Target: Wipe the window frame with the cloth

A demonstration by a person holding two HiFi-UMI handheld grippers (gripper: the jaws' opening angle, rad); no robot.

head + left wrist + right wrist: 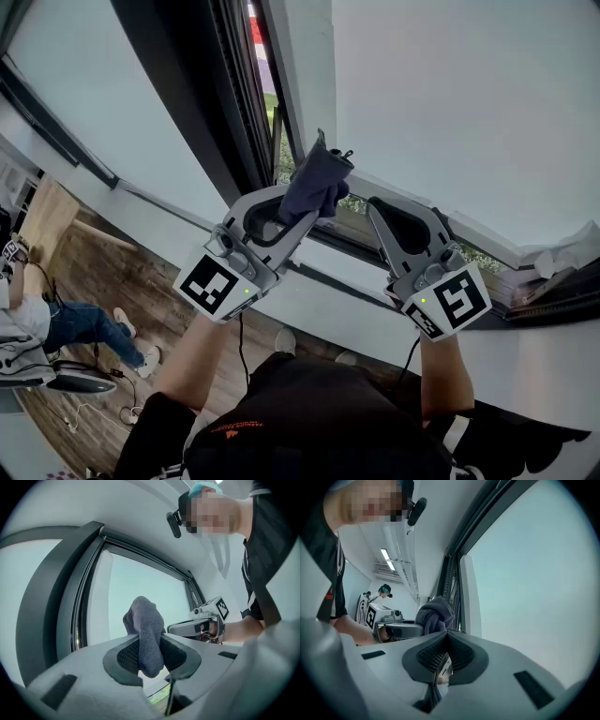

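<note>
Currently left hand-held gripper (pixel 151 654) pinches cloth (pixel 146 634) bunched forward, probably to rub window frame (pixel 234 103) at 11 o'clock; right hand-held gripper (pixel 445 645) closed, empty.

Both forearms reach up from the bottom of the head view, the left forearm (pixel 199 349) bare at lower centre-left, the right forearm (pixel 441 373) bare at lower right. Each hand holds a gripper with its marker cube toward the camera. The left gripper (pixel 305 211) slants toward the upper right, its jaws clamped on a dark grey cloth (pixel 146 630) that sticks out past the tips. The right gripper (pixel 377 208) sits just beside it at centre-right, tilted toward the upper left, jaws pressed together with nothing between them.
</note>
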